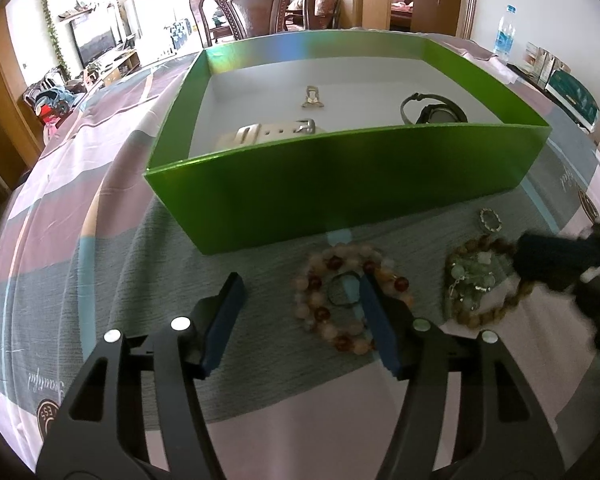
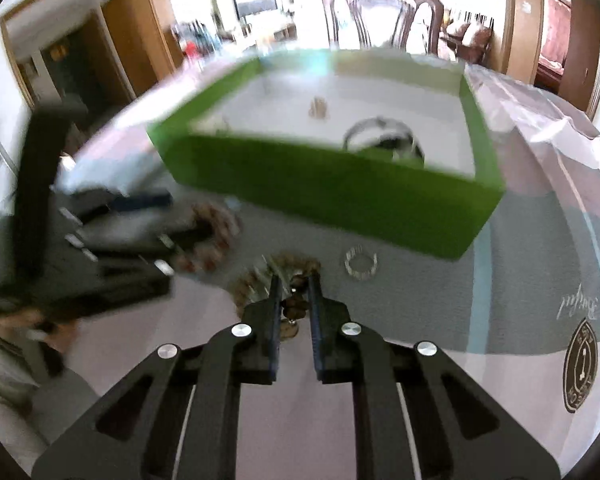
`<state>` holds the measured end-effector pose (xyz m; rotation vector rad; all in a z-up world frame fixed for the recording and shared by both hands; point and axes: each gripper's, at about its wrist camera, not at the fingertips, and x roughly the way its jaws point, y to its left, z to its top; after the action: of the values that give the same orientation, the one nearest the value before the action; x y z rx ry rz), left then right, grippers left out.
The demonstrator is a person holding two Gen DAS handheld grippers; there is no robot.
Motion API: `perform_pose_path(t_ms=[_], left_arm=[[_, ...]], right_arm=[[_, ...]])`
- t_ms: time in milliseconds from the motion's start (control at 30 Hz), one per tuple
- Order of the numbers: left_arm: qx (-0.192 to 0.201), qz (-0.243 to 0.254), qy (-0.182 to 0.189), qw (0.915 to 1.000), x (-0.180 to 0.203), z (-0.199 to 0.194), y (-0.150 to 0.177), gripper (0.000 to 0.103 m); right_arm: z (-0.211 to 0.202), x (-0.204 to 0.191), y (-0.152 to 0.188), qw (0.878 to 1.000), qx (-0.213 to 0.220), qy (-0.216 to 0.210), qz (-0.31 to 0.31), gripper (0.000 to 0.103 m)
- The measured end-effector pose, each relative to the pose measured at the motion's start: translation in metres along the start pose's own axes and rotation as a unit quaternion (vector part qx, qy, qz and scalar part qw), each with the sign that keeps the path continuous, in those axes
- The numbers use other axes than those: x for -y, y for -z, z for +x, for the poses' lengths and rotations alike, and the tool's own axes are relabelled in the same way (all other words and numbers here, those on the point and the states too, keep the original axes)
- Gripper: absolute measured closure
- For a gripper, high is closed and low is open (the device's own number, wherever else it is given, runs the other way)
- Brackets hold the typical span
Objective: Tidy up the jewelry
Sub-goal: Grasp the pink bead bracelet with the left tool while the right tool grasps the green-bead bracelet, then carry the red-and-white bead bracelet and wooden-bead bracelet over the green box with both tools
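A green box (image 1: 340,184) stands on the striped cloth and holds a pale watch strap (image 1: 274,130), a small gold clip (image 1: 312,98) and a dark watch (image 1: 436,110). In front lie a pink and red bead bracelet (image 1: 340,300) around a small black ring (image 1: 345,289), a brown bead bracelet (image 1: 486,280) with green beads (image 1: 470,276), and a small silver ring (image 1: 490,219). My left gripper (image 1: 300,284) is open, its right finger over the pink bracelet. My right gripper (image 2: 296,280) is shut on the brown bead bracelet (image 2: 294,304). The right view is blurred.
A carved wooden chair (image 1: 256,4) stands behind the table. A water bottle (image 1: 505,32) and boxed items (image 1: 568,92) sit at the far right. In the right wrist view the green box (image 2: 340,196) and silver ring (image 2: 360,264) lie ahead.
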<state>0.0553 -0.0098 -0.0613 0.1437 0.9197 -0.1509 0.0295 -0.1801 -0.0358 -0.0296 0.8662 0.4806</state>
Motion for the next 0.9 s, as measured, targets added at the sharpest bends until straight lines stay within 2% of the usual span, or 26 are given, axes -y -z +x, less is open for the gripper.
perform_pose_path(t_ms=[67,100,133,167,200,367,467,600,667,733,767,900], left_arm=[[0.0,0.0,0.0,1.0,-0.001,0.0,0.0,0.042],[0.0,0.0,0.002,1.0,-0.001,0.0,0.0,0.046],[0.001,0.0,0.006,1.0,-0.001,-0.001,0.001,0.052],[0.0,0.001,0.01,0.9999,-0.001,-0.001,0.001,0.073],[-0.002,0.004,0.009,0.9999,0.0,-0.001,0.001,0.079],[0.006,0.012,0.023,0.9997,0.004,-0.006,0.003,0.087],[0.033,0.005,0.04,0.9986,0.001,-0.018,0.001,0.096],[0.083,0.002,0.053,0.9951,0.0,-0.039,-0.001,0.096],[0.096,0.015,0.043,0.9943,0.004,-0.044,0.0,0.095],[0.08,0.028,0.02,0.9962,0.009,-0.037,0.001,0.09],[0.066,0.03,0.016,0.9973,0.01,-0.03,0.002,0.085],[0.025,0.02,0.011,0.9994,0.004,-0.014,0.004,0.077]], right_arm=[[-0.017,0.002,-0.003,0.999,0.042,-0.023,0.01,0.09],[-0.024,0.004,-0.004,0.998,0.06,-0.032,0.015,0.09],[-0.032,0.006,-0.005,0.996,0.08,-0.036,0.021,0.09],[-0.037,0.008,-0.006,0.995,0.094,-0.028,0.027,0.09],[-0.038,0.01,-0.008,0.994,0.101,-0.02,0.033,0.09],[-0.037,0.025,-0.014,0.992,0.109,-0.004,0.068,0.09],[-0.039,0.024,-0.014,0.991,0.119,-0.008,0.064,0.09],[-0.05,0.017,-0.011,0.989,0.137,-0.039,0.046,0.09],[-0.046,0.012,-0.011,0.991,0.127,-0.022,0.034,0.089],[-0.035,0.011,-0.01,0.994,0.102,-0.003,0.028,0.09],[-0.03,0.011,-0.01,0.996,0.09,0.003,0.029,0.089],[-0.026,0.013,-0.008,0.996,0.078,0.014,0.032,0.089]])
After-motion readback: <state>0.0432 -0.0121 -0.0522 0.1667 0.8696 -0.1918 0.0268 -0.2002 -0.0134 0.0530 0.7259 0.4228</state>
